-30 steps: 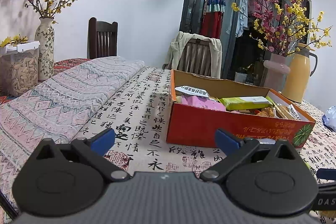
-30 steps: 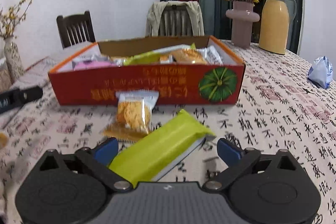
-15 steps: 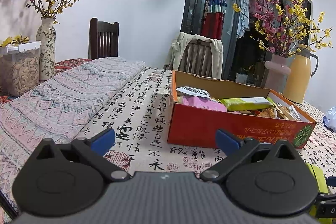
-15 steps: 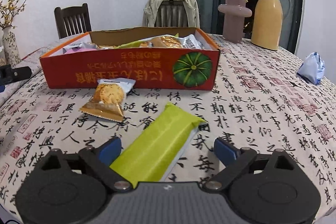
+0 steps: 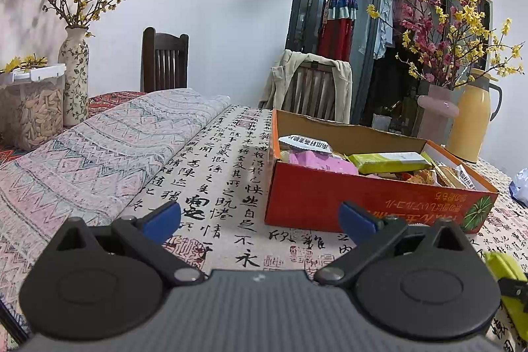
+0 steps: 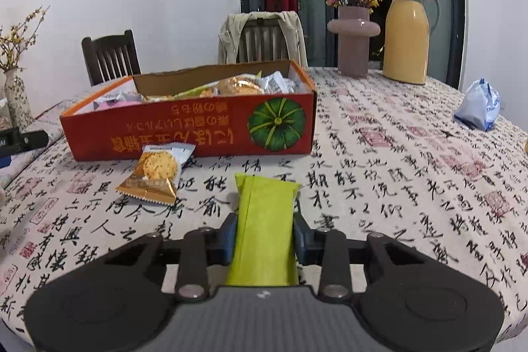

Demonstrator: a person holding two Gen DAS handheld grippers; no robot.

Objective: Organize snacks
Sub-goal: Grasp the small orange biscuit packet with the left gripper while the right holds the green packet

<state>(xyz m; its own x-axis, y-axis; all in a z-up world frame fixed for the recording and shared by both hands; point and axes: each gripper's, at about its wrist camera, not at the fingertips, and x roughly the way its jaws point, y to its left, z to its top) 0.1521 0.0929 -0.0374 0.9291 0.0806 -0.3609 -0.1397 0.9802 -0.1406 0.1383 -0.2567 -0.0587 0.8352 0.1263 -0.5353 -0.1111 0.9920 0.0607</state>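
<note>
gripping green snack packet point(image 6: 265, 221) by its edges

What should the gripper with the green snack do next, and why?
Probably lift it and carry it toward the red cardboard box. The right gripper is shut on the long lime-green snack packet, which looks to be low over the table, and the box ahead holds other snacks.

My right gripper point(image 6: 264, 241) has its jaws pressed against both sides of the green snack bar point(image 6: 264, 220). Just beyond the bar, a cookie packet point(image 6: 155, 174) lies on the tabletop point(image 6: 396, 187), touching the front wall of the red snack box point(image 6: 184, 134).
</note>
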